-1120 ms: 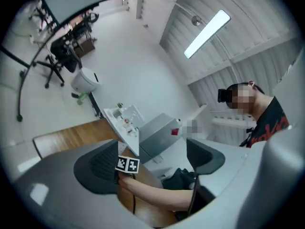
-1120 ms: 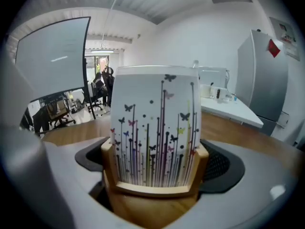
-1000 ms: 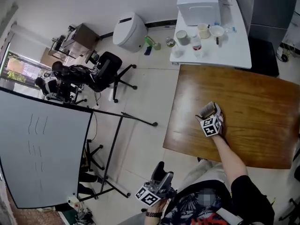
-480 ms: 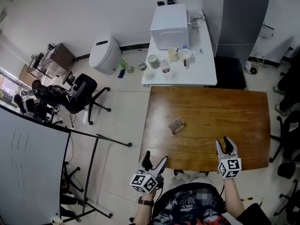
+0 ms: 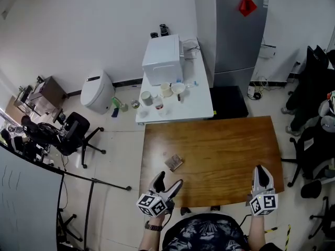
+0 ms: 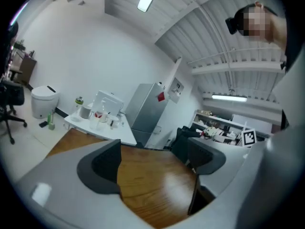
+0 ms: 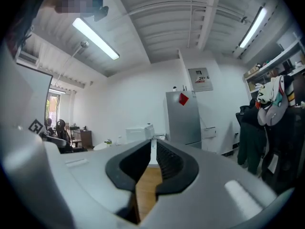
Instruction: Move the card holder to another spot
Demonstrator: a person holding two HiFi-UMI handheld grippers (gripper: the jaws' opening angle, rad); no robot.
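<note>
Head view: the card holder lies free on the table, so the move looks finished. The left gripper gapes empty; the right gripper is clenched on nothing.

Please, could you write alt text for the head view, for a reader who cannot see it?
Seen from above, a small card holder lies untouched on a brown wooden table. At the table's near edge a person holds the left tongs open and the right tongs closing shut, both empty.
</note>
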